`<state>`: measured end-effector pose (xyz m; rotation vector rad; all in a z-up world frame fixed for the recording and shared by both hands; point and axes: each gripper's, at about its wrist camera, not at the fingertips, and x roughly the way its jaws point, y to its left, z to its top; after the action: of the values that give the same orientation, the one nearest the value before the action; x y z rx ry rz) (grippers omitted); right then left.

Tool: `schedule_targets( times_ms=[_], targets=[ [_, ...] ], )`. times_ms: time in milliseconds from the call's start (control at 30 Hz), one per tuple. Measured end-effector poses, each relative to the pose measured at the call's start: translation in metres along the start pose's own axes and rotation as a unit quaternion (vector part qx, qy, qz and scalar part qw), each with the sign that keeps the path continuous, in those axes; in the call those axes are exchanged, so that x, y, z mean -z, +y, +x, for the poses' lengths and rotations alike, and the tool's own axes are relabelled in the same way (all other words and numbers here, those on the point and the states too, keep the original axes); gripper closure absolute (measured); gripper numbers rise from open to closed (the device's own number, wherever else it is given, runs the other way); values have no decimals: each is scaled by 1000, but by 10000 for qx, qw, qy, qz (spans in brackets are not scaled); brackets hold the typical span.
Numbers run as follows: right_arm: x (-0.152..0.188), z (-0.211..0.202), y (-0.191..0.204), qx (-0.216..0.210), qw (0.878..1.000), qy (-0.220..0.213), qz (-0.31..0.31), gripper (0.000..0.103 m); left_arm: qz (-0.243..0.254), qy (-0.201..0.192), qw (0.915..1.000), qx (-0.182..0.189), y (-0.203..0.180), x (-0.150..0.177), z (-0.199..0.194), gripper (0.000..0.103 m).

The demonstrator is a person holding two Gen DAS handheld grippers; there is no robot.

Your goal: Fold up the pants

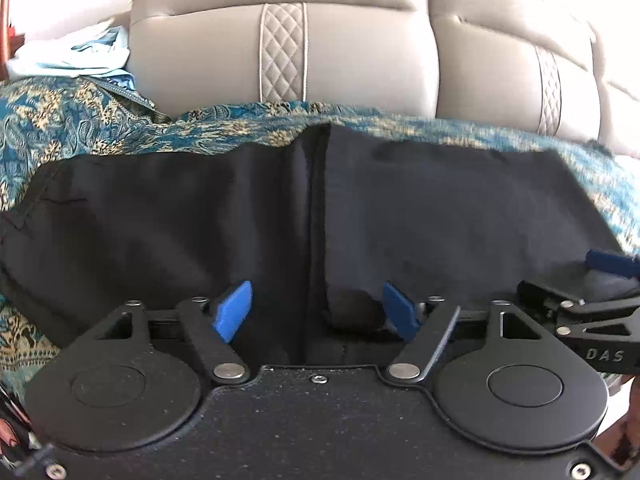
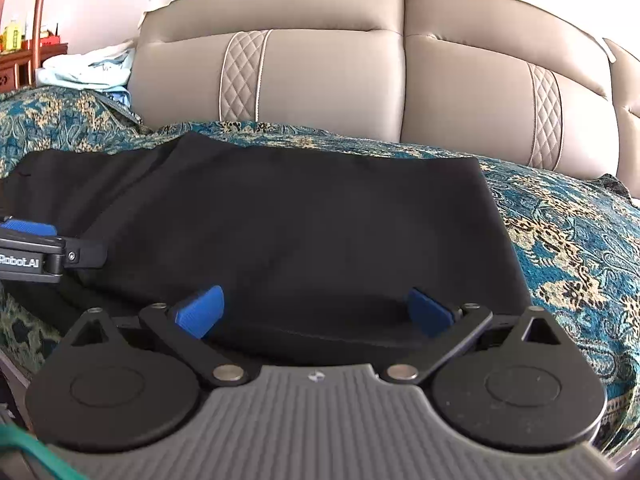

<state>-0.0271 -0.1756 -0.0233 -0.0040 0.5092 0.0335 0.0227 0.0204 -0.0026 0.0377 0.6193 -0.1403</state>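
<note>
On patterned bedspread [image 2: 580, 240], black pants [image 2: 300, 220] between spread, unclenched left gripper [image 1: 316, 312] and right gripper [image 2: 316, 312]

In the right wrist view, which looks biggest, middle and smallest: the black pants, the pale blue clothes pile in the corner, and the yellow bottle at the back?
1. Black pants, by far the largest.
2. Pale blue clothes pile.
3. Yellow bottle, tiny.

The pants lie nearest the camera and the bottle farthest, so this exaggerates real differences.
</note>
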Motion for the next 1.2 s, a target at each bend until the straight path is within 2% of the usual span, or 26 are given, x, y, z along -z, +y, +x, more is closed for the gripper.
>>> schedule_targets(
  times_ms=[67, 267, 367, 600, 733, 933, 1067, 1200],
  targets=[
    [-2, -2, 3, -53, 9999, -112, 40, 0, -74, -143, 9999, -33, 6, -1, -7, 20],
    [-11, -3, 24, -246, 9985, -487, -73, 0, -454, -470, 9961, -593, 46, -5, -22, 11],
    [-16, 3, 38, -353, 9978, -533, -144, 0, -851, -527, 9902, -972, 78, -5, -25, 4],
    [-18, 16, 67, -525, 9970, -504, -270, 0, -1804, -533, 9694, -1579, 154, 0, -29, 3],
    [-17, 21, 77, -561, 9968, -488, -308, 0, -2022, -608, 9658, -1503, 186, 2, -27, 3],
    [-16, 32, 87, -494, 9975, -398, -315, 0, -2411, -443, 9565, -1583, 220, 3, -11, 3],
    [-11, 35, 94, -381, 9969, -539, -436, 0, -2631, -287, 9524, -1512, 235, 6, 2, 4],
    [-7, 34, 94, -386, 9958, -629, -551, 0, -2474, -277, 9557, -1567, 237, 5, 10, 4]
  ],
)
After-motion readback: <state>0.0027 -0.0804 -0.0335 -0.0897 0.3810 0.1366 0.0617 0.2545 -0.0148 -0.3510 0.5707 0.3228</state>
